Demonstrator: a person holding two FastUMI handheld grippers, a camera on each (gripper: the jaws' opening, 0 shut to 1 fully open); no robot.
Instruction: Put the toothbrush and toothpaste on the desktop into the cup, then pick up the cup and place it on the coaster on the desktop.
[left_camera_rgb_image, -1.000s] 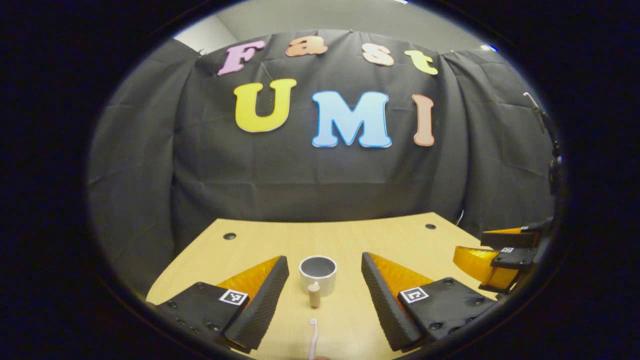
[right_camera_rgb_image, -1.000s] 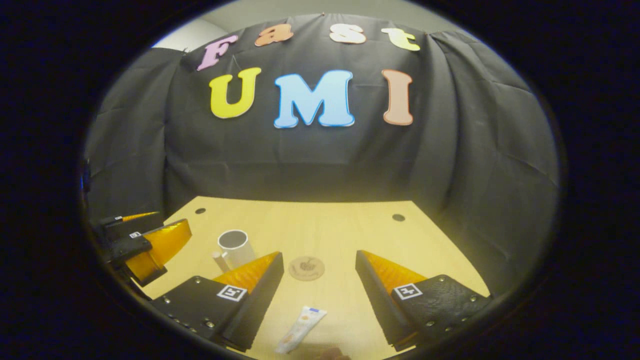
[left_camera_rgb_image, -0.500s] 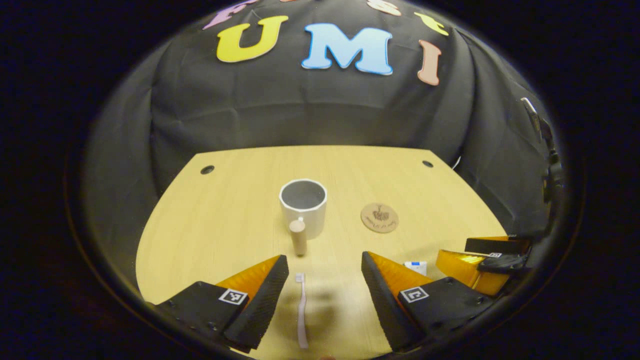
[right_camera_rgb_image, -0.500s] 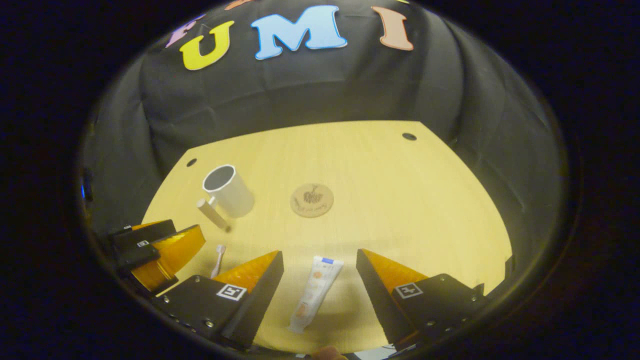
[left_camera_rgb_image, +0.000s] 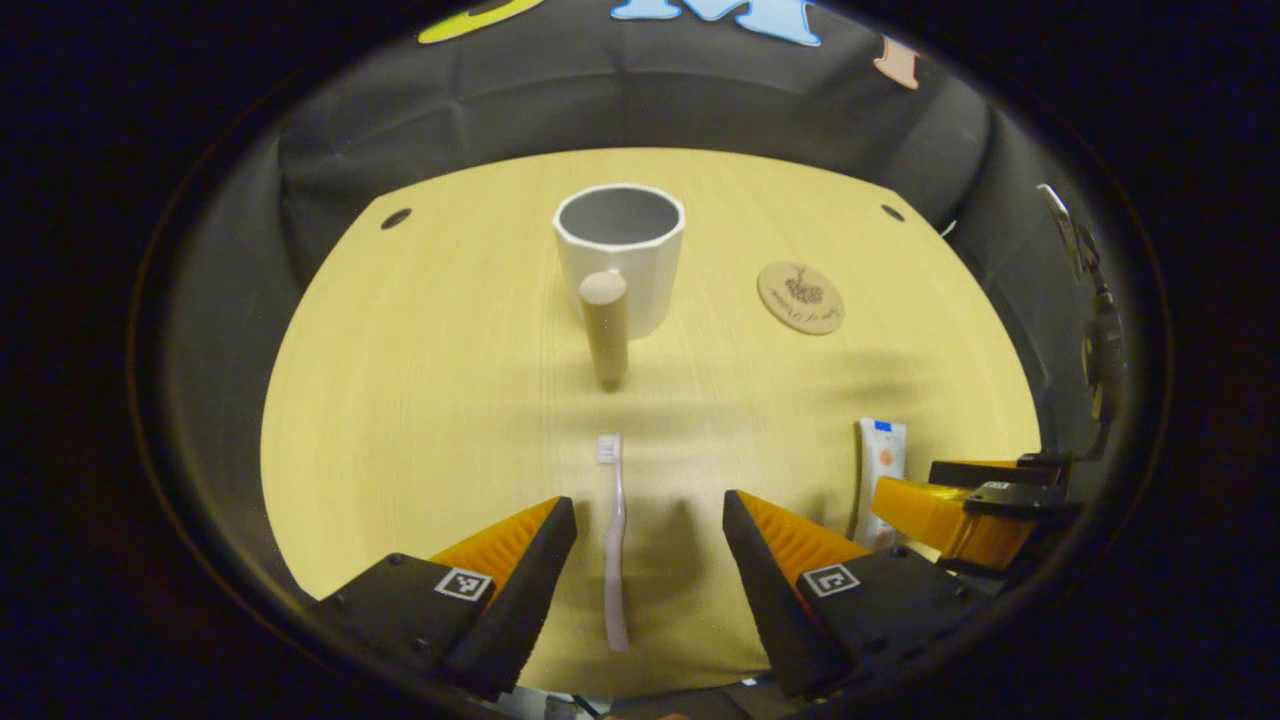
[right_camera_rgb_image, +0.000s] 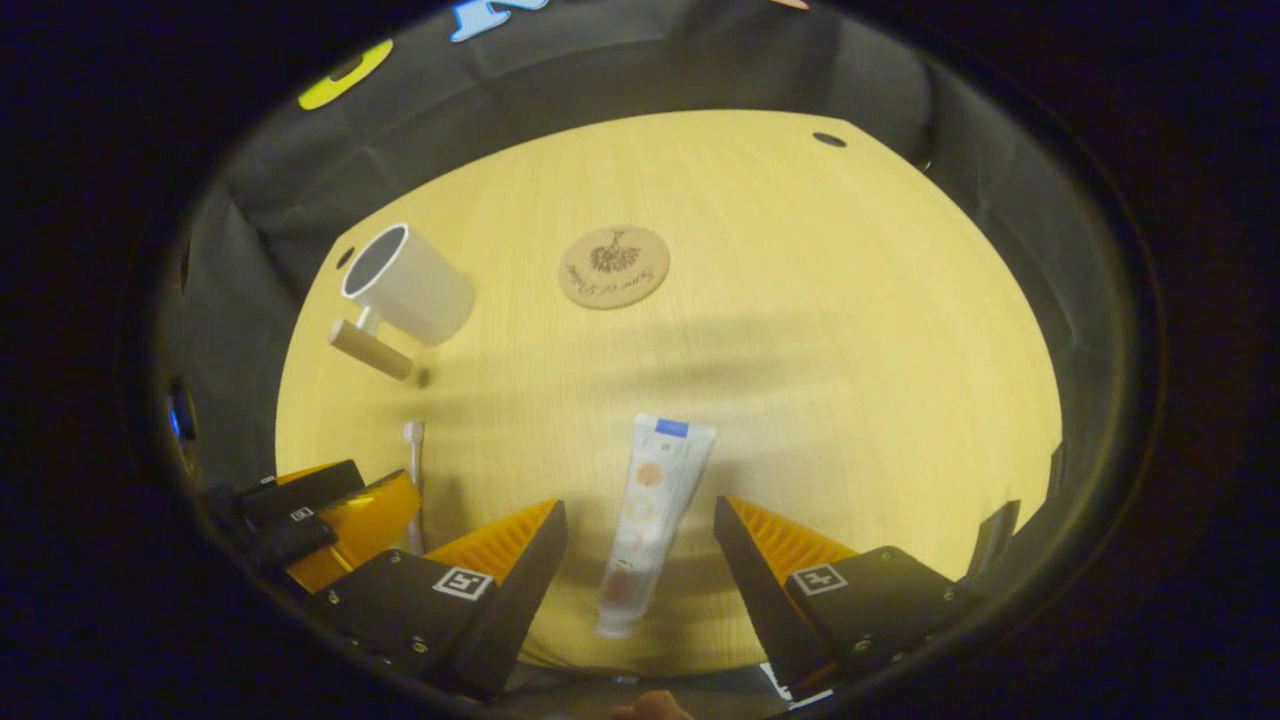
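In the left gripper view a pale toothbrush (left_camera_rgb_image: 613, 540) lies on the wooden desktop (left_camera_rgb_image: 420, 380) between the fingers of my open left gripper (left_camera_rgb_image: 648, 590), bristles pointing away. Beyond it stands a white cup (left_camera_rgb_image: 620, 255) with a wooden handle. The round coaster (left_camera_rgb_image: 800, 297) lies right of the cup. In the right gripper view a white toothpaste tube (right_camera_rgb_image: 650, 520) lies between the fingers of my open right gripper (right_camera_rgb_image: 638, 590). The cup (right_camera_rgb_image: 410, 285), coaster (right_camera_rgb_image: 613, 266) and toothbrush (right_camera_rgb_image: 413, 480) show there too. Both grippers hover above the desk.
The right gripper (left_camera_rgb_image: 965, 515) shows at the right edge of the left gripper view, beside the toothpaste (left_camera_rgb_image: 878, 470). The left gripper (right_camera_rgb_image: 320, 520) shows at lower left of the right gripper view. Black cloth walls surround the desk; small dark holes (left_camera_rgb_image: 396, 217) mark its far corners.
Both cameras have tilted down and moved forward. The toothbrush and the toothpaste now lie farther in between their grippers' fingers. Nothing on the desk has moved.
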